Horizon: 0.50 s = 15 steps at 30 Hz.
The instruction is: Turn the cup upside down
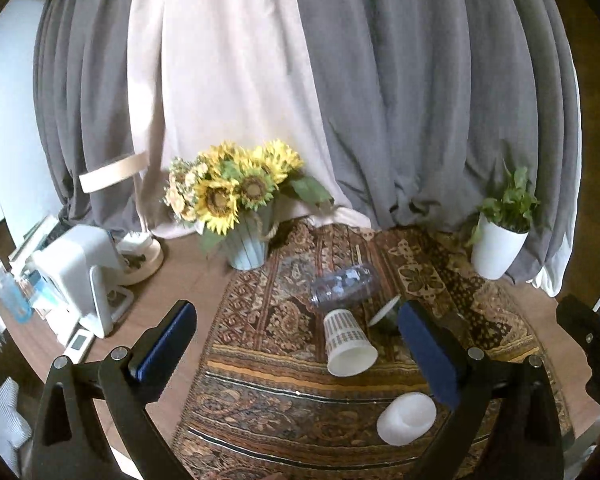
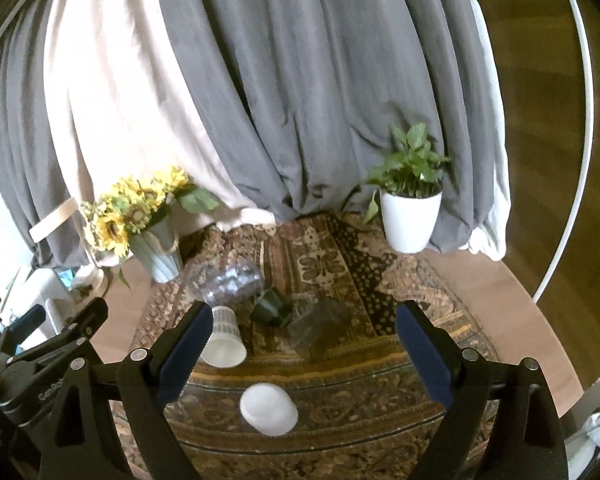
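Note:
A white paper cup with a dotted pattern (image 1: 347,340) lies on its side on the patterned rug (image 1: 268,392), mouth toward me; it also shows in the right wrist view (image 2: 225,338). A plain white cup (image 1: 407,418) stands near the front, also in the right wrist view (image 2: 269,409). A clear plastic cup (image 1: 344,286) lies on its side behind the patterned one. My left gripper (image 1: 296,332) is open and empty, above and in front of the cups. My right gripper (image 2: 302,330) is open and empty, with the paper cup by its left finger.
A dark green cup (image 2: 271,307) and a clear glass block (image 2: 320,330) lie on the rug. A sunflower vase (image 1: 244,240) and a potted plant (image 1: 496,246) stand at the back by the curtains. White appliances (image 1: 80,276) and bottles sit at the left.

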Tool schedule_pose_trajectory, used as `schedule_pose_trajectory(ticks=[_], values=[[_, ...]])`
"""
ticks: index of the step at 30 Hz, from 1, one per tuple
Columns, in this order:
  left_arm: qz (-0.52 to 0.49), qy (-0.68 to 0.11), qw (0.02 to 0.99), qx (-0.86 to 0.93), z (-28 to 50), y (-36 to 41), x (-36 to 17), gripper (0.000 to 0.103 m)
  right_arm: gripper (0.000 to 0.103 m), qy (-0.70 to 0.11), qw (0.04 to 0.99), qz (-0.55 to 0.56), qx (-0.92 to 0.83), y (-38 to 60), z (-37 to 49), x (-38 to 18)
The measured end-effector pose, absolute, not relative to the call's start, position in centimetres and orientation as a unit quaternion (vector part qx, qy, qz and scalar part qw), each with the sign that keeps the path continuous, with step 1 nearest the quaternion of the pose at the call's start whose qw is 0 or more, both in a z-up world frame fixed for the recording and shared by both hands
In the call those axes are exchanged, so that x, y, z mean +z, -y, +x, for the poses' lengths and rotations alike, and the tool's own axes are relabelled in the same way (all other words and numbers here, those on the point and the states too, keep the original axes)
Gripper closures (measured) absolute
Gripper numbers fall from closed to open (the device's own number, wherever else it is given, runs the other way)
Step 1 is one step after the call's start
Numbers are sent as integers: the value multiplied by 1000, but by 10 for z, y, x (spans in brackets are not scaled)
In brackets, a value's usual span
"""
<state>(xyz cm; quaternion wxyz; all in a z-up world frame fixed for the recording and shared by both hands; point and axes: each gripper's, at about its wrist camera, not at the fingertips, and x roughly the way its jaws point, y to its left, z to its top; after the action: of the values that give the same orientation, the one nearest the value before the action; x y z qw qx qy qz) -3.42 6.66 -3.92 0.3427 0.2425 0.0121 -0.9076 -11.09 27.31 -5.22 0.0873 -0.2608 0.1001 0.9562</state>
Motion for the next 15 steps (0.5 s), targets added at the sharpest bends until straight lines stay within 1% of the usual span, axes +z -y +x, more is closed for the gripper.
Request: schedule_pose_trajectory(ticks=[9,15], values=[[215,12,341,-915,-23,-65,-25,0,9,-82,88,-226,967,-255,-103,-38],[216,18,338,-916,-21,-63,-24,0,9,-79,90,-220,968,-249,-101,-37]])
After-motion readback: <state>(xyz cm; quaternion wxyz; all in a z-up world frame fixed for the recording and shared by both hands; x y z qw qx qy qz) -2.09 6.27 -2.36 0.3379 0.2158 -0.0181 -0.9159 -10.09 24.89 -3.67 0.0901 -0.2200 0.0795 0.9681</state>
